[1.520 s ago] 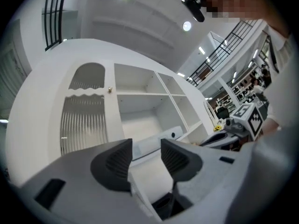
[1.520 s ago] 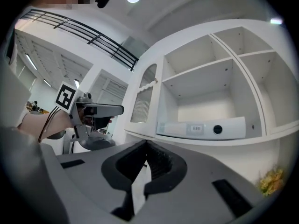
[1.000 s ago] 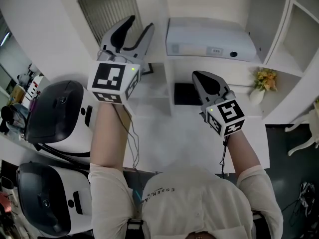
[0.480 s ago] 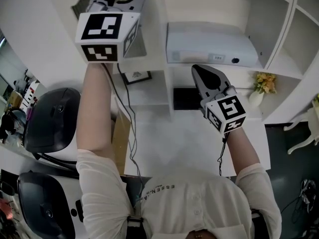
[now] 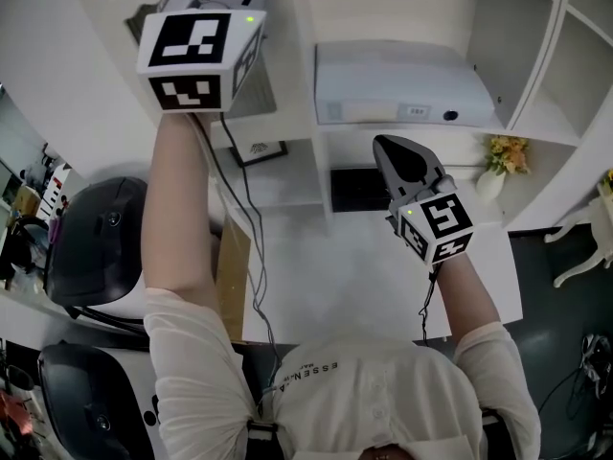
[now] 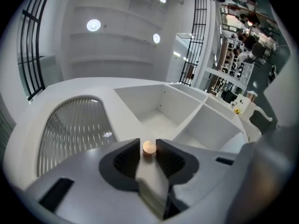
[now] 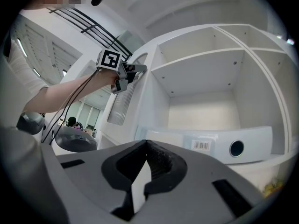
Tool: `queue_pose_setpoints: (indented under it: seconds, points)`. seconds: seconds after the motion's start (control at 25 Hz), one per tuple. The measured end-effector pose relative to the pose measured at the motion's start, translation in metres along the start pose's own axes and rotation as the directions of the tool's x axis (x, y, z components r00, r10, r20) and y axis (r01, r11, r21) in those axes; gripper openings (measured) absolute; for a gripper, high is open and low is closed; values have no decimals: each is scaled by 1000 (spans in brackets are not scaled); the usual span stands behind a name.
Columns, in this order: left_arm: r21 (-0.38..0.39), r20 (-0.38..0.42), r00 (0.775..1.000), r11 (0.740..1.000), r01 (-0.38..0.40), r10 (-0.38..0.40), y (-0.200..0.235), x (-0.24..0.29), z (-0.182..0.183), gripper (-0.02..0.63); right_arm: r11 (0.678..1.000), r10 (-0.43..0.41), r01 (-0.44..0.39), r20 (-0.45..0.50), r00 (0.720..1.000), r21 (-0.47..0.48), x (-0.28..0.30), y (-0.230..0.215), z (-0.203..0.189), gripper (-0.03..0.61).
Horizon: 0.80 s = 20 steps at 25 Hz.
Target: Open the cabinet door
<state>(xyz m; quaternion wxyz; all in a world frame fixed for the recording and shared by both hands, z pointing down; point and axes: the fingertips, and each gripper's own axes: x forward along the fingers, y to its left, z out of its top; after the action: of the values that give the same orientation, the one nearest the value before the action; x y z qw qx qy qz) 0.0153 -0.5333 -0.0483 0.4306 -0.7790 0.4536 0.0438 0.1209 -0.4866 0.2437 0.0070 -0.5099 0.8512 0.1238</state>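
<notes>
Reach part is basically done: the left gripper (image 6: 148,143) is up at the cabinet door (image 6: 74,125), the arched ribbed-glass one in the lower left of the left gripper view. Its jaws have just been closing with the little round knob (image 6: 149,148) between them, and it looks like they're pinching it now. The door itself looks shut and flush, so the whole pull is left to do. The right gripper (image 7: 145,143) hangs in front of the open shelves (image 7: 201,55), jaws together, holding nothing.
</notes>
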Motion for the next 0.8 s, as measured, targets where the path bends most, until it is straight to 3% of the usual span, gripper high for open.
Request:
queue_pose_setpoints:
  seconds: [0.44, 0.8]
  points:
    - [6, -3, 997, 997, 72, -72, -3, -2, -1, 87, 999, -34, 34, -8, 999, 1, -12, -2, -4, 15]
    - [-48, -30, 995, 994, 97, -98, -2, -24, 15, 84, 999, 31, -29, 53, 998, -26, -31, 19, 19, 15]
